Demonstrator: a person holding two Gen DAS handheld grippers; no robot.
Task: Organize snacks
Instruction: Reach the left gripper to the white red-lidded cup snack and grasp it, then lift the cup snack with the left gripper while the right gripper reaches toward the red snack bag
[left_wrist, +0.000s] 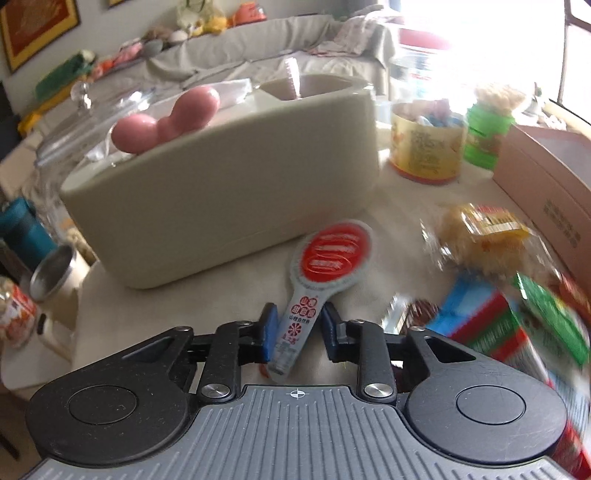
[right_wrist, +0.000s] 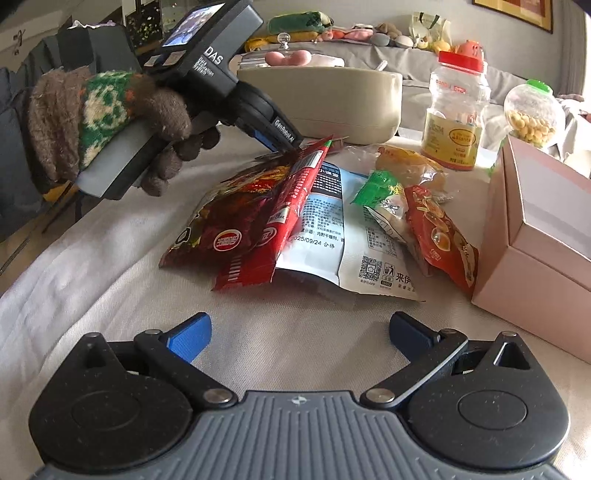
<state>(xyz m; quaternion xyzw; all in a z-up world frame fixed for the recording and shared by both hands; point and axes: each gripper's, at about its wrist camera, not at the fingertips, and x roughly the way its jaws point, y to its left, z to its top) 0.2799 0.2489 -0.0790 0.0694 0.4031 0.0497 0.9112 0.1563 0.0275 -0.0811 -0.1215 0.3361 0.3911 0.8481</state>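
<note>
The left gripper (left_wrist: 294, 334) stands narrowly parted around the stem of a paddle-shaped white lollipop packet with a red round label (left_wrist: 320, 275), pads not visibly pressing. Beyond it sits a beige plastic bin (left_wrist: 221, 206). The right gripper (right_wrist: 300, 336) gapes wide, empty, near a heap of red and white foil snack bags (right_wrist: 295, 221) on the white cloth-covered table (right_wrist: 110, 295).

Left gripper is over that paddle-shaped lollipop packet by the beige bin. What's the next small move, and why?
Probably close the left gripper on the lollipop packet. Its narrow handle end already lies between the blue pads, which stand on either side of it, the right one with a visible gap. The beige bin stands just behind, ready to receive it.
</note>
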